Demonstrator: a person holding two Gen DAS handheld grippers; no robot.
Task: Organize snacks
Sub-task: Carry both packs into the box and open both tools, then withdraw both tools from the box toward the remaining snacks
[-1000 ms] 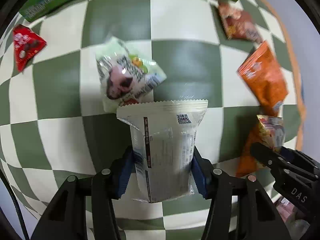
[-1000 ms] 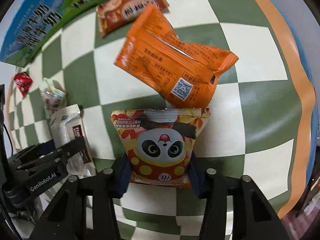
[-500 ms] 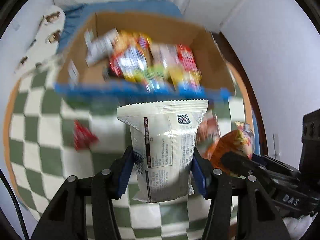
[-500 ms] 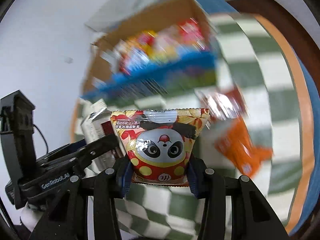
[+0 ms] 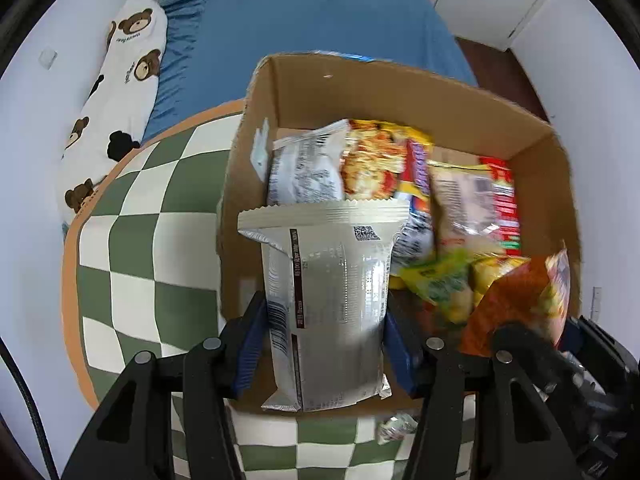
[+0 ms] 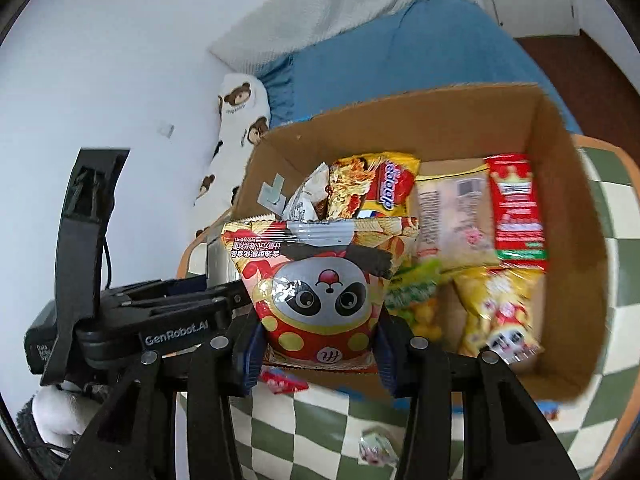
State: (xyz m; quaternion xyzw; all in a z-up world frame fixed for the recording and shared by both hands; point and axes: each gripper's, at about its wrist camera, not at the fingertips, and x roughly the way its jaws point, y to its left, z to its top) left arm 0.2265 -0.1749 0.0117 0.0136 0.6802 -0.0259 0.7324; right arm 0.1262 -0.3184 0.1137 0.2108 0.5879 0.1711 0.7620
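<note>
On my left wrist view, the green-and-white checked table (image 5: 132,248) fills the left side, with a bear-print pillow (image 5: 116,104) and a blue bed (image 5: 312,28) beyond its edge. My left gripper (image 5: 324,340) has its blue pads pressed against both sides of a silver-grey snack packet (image 5: 328,300), which stands upright between the fingers with its crimped top edge uppermost, so the jaws are closed down to the packet's width. The packet sits in front of the near wall of the open cardboard box (image 5: 360,84), its top overlapping the snacks already packed inside; I cannot tell whether it is above the box opening or just short of it. To the right, an orange-backed bag (image 5: 516,300) shows at the box's near right corner, held by my other tool. On my right wrist view, the left gripper (image 6: 176,312) appears at the left, just beside mine. My right gripper (image 6: 320,344) clamps the lower sides of a panda snack bag (image 6: 320,284), upright and facing the camera, jaws narrowed to the bag's base. It hangs at the near left part of the cardboard box (image 6: 440,116). Right of it, inside the box, lie a red crown packet (image 6: 516,208) and a yellow bag (image 6: 496,308). Below, on the checked cloth, a small red wrapper (image 6: 280,380) lies near the box.
</note>
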